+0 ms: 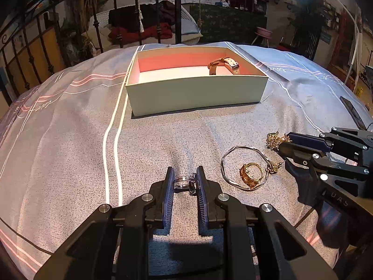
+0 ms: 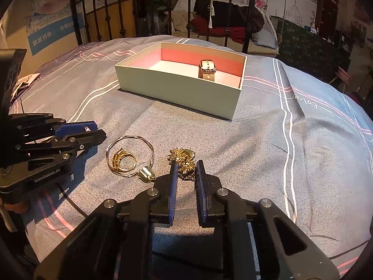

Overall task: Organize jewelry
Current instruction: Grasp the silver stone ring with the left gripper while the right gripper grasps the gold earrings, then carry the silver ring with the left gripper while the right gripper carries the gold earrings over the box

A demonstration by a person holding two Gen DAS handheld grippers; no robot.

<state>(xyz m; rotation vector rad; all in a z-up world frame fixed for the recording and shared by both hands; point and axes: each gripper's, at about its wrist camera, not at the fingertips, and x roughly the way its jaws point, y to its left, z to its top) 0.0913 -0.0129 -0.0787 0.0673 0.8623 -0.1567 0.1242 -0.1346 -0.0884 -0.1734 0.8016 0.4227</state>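
Bed surface: grey woven bedspread (image 1: 70,140), coarse weave, with white and pink stripes and pale cursive script; one word in the right wrist view looks like "love" seen upside down.

Left gripper (image 1: 185,179): black frame, ribbed blue pads, clamped on a silver multi-band ring (image 1: 183,182) lying on the cloth. Its body reads "GenRobot.AI" in the right wrist view.

Right gripper (image 2: 186,171): same build, pads closed on a tangled gold chain cluster (image 2: 183,159), knobbly and glinting. "UAS" is moulded into its housing.

Between the two: thin wavy silver bangle (image 1: 246,166), flat on the cloth, with a chunky gold ring set with an amber stone (image 1: 251,173) lying inside its loop. A small gold bell-shaped charm (image 2: 146,174) sits at the bangle's edge.

Beyond: open rectangular cardboard box (image 1: 198,93), pale outside, pink-lined walls, white floor. Inside, at the right end, a wristwatch with tan leather strap (image 1: 223,66), resting on its side.

Far wall poster carries Chinese characters, too blurred to read with certainty.
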